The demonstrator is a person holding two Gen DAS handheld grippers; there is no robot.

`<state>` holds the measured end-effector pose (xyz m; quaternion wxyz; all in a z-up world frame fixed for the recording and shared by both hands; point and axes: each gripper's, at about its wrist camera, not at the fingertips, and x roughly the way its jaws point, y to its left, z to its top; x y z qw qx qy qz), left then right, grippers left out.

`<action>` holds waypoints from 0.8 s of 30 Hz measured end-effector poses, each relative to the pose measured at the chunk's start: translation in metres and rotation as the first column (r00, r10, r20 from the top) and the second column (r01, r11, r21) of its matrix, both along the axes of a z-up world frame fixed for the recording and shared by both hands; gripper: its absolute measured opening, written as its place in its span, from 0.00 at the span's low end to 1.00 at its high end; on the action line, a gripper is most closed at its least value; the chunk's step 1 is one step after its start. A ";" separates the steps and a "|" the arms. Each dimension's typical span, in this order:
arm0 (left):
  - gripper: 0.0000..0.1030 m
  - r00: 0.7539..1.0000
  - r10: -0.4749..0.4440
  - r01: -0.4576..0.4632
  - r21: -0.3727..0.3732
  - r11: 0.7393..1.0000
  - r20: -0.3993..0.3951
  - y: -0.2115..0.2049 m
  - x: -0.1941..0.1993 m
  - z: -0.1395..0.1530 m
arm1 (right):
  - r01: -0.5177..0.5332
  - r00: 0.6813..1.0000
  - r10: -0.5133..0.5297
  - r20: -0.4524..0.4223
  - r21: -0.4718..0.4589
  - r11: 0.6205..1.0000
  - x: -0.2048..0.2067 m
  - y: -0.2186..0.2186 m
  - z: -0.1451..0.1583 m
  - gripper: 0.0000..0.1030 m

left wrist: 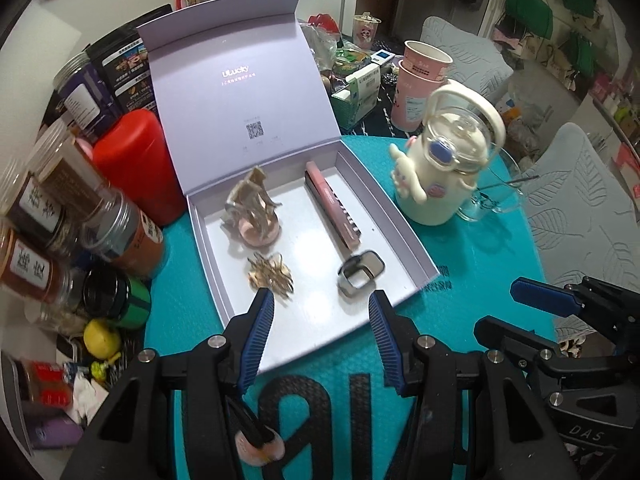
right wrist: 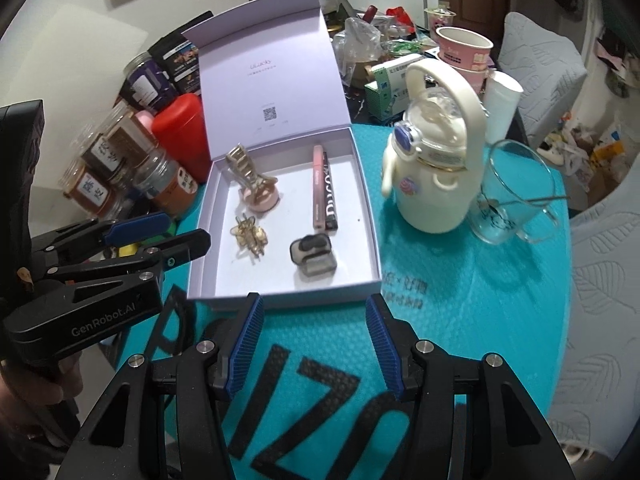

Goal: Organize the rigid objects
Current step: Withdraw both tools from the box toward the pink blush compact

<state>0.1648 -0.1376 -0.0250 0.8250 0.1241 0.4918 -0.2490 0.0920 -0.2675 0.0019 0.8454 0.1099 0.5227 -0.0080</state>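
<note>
Box (right wrist: 288,298) open on the teal mat (right wrist: 460,300), lid (right wrist: 272,76) standing up at the far side, and it looks well stocked: tall claw clip (right wrist: 248,172) far left, gold hair clip (right wrist: 249,236) just nearer, pink tube (right wrist: 319,184) touching a black boxed pen (right wrist: 330,196) on the right, small grey case (right wrist: 314,256) near right. Left gripper (left wrist: 320,300) hovers over the box's near edge, jaws parted, nothing between them. Right gripper (right wrist: 314,304) hangs just short of the near wall, jaws also apart and empty. I read this as the gap between placements, or the packing nearly done. Something pink-tipped (left wrist: 260,446) peeks out under the left gripper's body; what it is, I cannot tell. If that belongs inside, the next move is a grab near the mat's edge; otherwise it calls for reaching over the contents to the lid's top and folding it forward, clear of the cream bottle (right wrist: 432,184) to the right.
</note>
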 end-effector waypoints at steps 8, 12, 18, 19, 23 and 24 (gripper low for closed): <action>0.47 0.998 0.046 -0.047 -0.029 0.998 -0.031 0.009 -0.041 -0.001 | -0.029 1.000 0.029 0.004 0.003 1.000 -0.037 0.002 0.002 0.51; 0.47 0.997 0.068 -0.069 -0.029 0.997 -0.034 0.014 -0.064 -0.004 | -0.052 0.999 0.052 0.004 -0.002 0.999 -0.052 0.003 0.001 0.51; 0.47 0.993 0.114 -0.115 -0.033 0.993 -0.040 0.024 -0.095 -0.008 | -0.100 0.995 0.100 0.004 -0.004 0.995 -0.075 0.010 0.000 0.51; 0.47 0.992 0.122 -0.124 -0.034 0.992 -0.041 0.026 -0.100 -0.009 | -0.109 0.994 0.109 0.003 -0.004 0.994 -0.079 0.011 0.000 0.51; 0.47 0.988 0.152 -0.153 -0.030 0.988 -0.041 0.033 -0.115 -0.011 | -0.142 0.990 0.142 0.001 -0.003 0.990 -0.090 0.017 -0.003 0.51; 0.47 0.986 0.159 -0.160 -0.030 0.987 -0.040 0.035 -0.119 -0.012 | -0.148 0.989 0.148 0.000 -0.001 0.989 -0.093 0.018 -0.004 0.51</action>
